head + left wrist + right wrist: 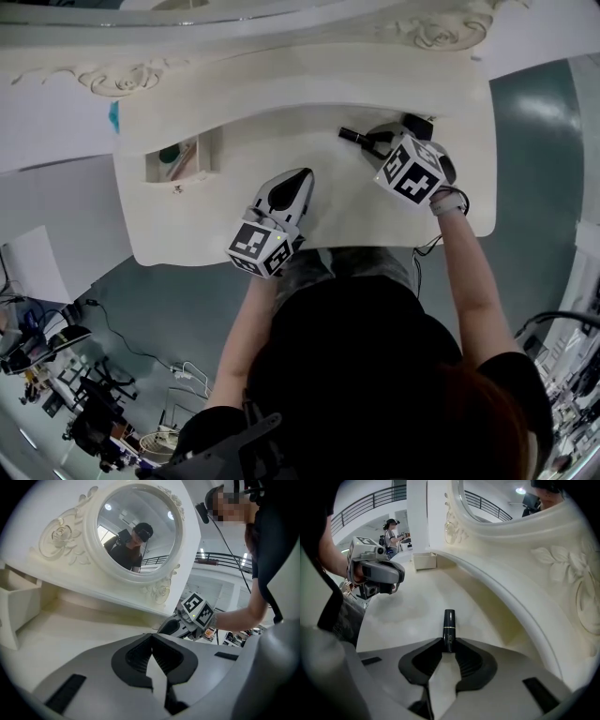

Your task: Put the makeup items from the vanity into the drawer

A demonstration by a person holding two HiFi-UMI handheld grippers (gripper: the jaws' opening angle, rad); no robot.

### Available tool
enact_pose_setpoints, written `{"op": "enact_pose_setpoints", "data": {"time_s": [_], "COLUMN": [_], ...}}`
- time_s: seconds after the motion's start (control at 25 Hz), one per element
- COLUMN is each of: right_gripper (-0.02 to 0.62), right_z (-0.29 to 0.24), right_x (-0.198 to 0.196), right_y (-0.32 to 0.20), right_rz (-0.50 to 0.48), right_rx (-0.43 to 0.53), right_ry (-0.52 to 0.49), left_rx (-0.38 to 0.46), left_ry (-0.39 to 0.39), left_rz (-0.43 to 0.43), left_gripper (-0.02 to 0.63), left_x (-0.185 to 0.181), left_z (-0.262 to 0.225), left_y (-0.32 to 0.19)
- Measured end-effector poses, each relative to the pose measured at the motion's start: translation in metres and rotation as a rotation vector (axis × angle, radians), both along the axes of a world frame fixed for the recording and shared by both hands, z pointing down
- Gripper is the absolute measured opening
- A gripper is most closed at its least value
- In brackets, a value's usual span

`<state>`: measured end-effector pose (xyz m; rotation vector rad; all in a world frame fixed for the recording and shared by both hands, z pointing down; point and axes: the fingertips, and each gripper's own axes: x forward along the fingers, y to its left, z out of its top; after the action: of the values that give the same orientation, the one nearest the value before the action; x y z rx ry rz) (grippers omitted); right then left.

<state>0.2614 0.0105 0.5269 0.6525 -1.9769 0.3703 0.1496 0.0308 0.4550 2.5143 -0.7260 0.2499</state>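
Right gripper [449,641], nearest the lens, has its fingers closed on the near end of a black lipstick [449,619]. The lipstick appears to rest flat on the vanity surface [281,141] near its right end, below the carved mirror frame [562,564]. Left gripper [298,178] hovers over the front edge of the surface, fingers together and empty. Open drawer [147,171], at the left end and well apart from the lipstick, already contains a green item [169,153] and a slim pinkish one [187,161]. Judged progress: partly done. The lipstick, the only item plainly left out, is not yet lifted and must cross to the drawer.
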Motion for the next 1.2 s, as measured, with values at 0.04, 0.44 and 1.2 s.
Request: {"op": "enact_pose_setpoints", "data": {"time_s": [0.04, 0.44, 1.2], "right_gripper": [0.100, 0.098, 0.098], "right_z": [-0.001, -0.037, -0.099], "right_x": [-0.004, -0.066, -0.264], "right_y": [0.001, -0.002, -0.047], "right_rz": [-0.012, -0.064, -0.245], "right_rx": [-0.005, 0.012, 0.103], "right_ry": [0.001, -0.064, -0.177], "left_rx": [-0.002, -0.004, 0.002], "left_ry": [0.001, 0.017, 0.027], "left_rz": [-0.005, -0.042, -0.202], "left_gripper": [0.014, 0.014, 0.014], "left_x": [-0.004, -0.050, -0.208], "left_z": [-0.001, -0.011, -0.024], "left_y": [0.000, -0.007, -0.024]}}
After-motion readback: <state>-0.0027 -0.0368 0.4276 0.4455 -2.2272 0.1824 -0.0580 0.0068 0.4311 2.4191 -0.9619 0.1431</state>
